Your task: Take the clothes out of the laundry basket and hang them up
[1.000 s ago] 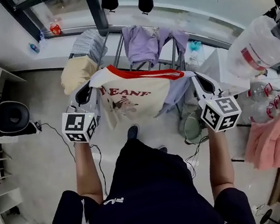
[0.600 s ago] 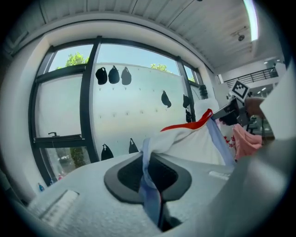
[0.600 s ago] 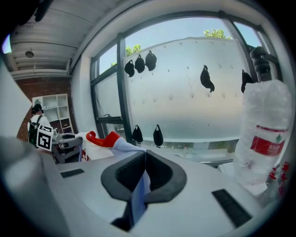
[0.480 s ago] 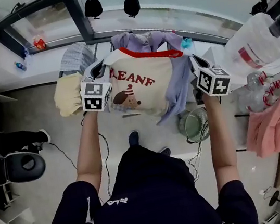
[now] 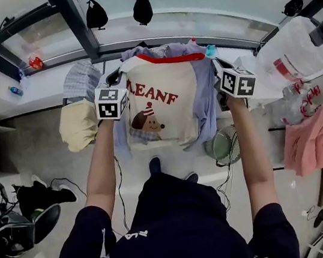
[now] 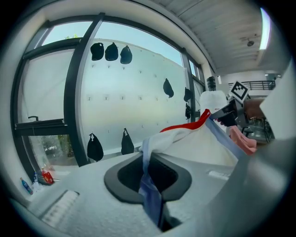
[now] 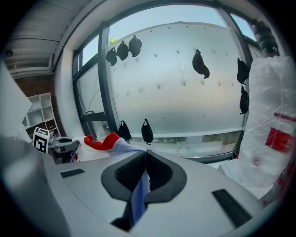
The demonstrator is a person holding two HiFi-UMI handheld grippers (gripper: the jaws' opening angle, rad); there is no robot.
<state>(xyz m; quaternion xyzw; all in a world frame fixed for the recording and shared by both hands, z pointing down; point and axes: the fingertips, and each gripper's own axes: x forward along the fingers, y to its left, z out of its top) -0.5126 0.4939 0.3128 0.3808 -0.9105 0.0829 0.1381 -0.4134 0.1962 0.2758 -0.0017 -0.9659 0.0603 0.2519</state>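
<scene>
The left gripper (image 5: 114, 78) and right gripper (image 5: 215, 66) each had jaws pinched tight on a top corner of the shirt (image 5: 166, 103), spreading it before the window. A lilac garment (image 5: 208, 96) hung right behind it, with a grey cloth (image 5: 81, 80) and yellow cloth (image 5: 79, 125) at its left. A fan (image 5: 225, 145) stood on the floor below.

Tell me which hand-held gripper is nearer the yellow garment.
Left. The left hand-held gripper is beside the yellow garment; the right hand-held gripper is across the cream shirt from it.

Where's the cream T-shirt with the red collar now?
The cream red-collared T-shirt hangs top centre in the head view, stretched between the left hand-held gripper and the right hand-held gripper, right of a pale yellow garment.
</scene>
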